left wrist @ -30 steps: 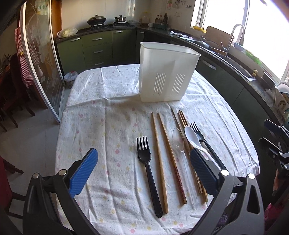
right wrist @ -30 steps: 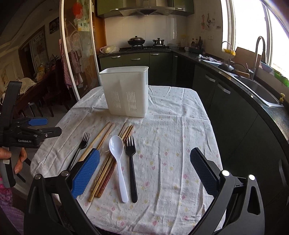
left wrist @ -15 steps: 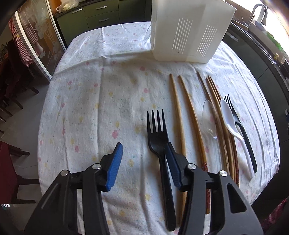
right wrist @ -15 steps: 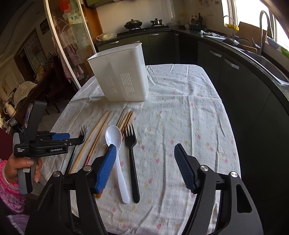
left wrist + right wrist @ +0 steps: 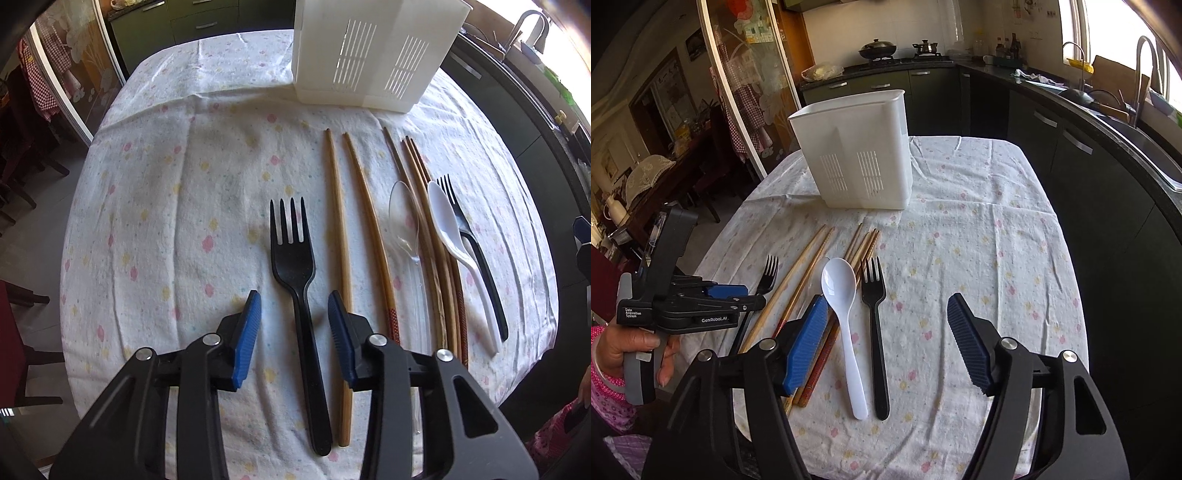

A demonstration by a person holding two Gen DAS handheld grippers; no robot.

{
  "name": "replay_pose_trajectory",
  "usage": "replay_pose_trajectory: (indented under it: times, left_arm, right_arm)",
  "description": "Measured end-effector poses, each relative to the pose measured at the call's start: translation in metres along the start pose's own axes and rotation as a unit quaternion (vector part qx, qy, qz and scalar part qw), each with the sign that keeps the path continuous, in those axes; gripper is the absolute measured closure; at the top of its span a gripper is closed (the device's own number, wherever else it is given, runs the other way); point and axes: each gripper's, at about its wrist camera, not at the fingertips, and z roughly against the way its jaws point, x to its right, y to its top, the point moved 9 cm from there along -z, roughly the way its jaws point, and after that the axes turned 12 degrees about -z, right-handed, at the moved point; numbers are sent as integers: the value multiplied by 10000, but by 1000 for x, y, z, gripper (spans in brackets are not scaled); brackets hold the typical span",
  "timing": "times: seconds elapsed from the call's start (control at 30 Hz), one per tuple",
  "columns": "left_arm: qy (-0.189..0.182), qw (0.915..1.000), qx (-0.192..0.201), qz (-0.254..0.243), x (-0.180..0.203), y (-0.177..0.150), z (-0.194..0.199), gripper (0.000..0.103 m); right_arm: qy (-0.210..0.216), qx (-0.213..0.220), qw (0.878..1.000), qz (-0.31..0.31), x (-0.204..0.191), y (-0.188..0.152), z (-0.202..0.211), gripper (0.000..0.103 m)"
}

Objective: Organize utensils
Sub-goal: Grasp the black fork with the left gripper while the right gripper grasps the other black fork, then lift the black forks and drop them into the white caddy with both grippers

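A white slotted utensil holder [image 5: 373, 55] stands at the far side of the table; it also shows in the right wrist view [image 5: 855, 151]. Utensils lie in a row before it. My left gripper [image 5: 293, 332] is open, its blue pads on either side of the handle of a black fork [image 5: 299, 291], not touching it. Right of that fork lie wooden chopsticks [image 5: 340, 236], a clear spoon [image 5: 404, 221], more chopsticks, a white spoon [image 5: 454, 236] and a second black fork [image 5: 476, 254]. My right gripper [image 5: 886, 343] is open above the white spoon [image 5: 844, 317] and second fork [image 5: 875, 325].
The table carries a white flowered cloth [image 5: 166, 206]. Dark kitchen cabinets and a counter with a sink [image 5: 1108, 122] run along the right. A glass door [image 5: 746, 74] and chairs stand to the left. The left gripper shows in the right wrist view [image 5: 694, 302].
My left gripper has dropped and closed in around the left fork's handle, its jaws narrower than before. My right gripper has moved forward and down over the white spoon and right fork.
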Motion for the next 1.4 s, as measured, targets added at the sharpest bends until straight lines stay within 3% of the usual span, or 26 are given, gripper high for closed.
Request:
replay_pose_trajectory:
  times: [0.2, 0.27, 0.43, 0.5, 0.6, 0.67, 0.83, 1.0, 1.33, 1.4]
  left_arm:
    - [-93, 9999, -51, -50, 10, 1, -2, 92]
    - [-72, 9999, -40, -66, 9, 1, -2, 93]
    - [-101, 9999, 35, -50, 5, 1, 1, 94]
    - [-105, 9998, 154, -49, 2, 4, 8, 94]
    - [-46, 9992, 379, -94, -1, 8, 23, 94]
    - [-19, 9987, 493, -116, -2, 10, 32, 94]
    - [8, 9979, 622, -168, -3, 12, 42, 94]
    - [-22, 9974, 681, -225, -2, 8, 47, 94]
    - [-18, 9968, 739, -297, -1, 7, 50, 94]
    - [-27, 9968, 741, -307, -1, 7, 50, 94]
  right_arm:
    - [38, -3, 10000, 26, -1, -1, 1, 31]
    - [23, -10, 10000, 28, 1, -1, 1, 31]
    - [-14, -209, 9996, 209, 0, -4, -12, 36]
    - [98, -425, 9988, 243, -2, -5, -24, 55]
    - [277, -849, 9958, 218, -2, -3, -46, 70]
    - [364, -1120, 9927, 249, -4, -4, -58, 74]
    - [59, -1448, 9858, 852, -18, -21, -79, 74]
    - [-323, -1437, 9843, 972, -14, -22, -94, 74]
    - [-349, -1875, 9770, 954, -8, -23, -118, 74]
    - [-430, -1822, 9772, 1003, -8, -20, -120, 84]
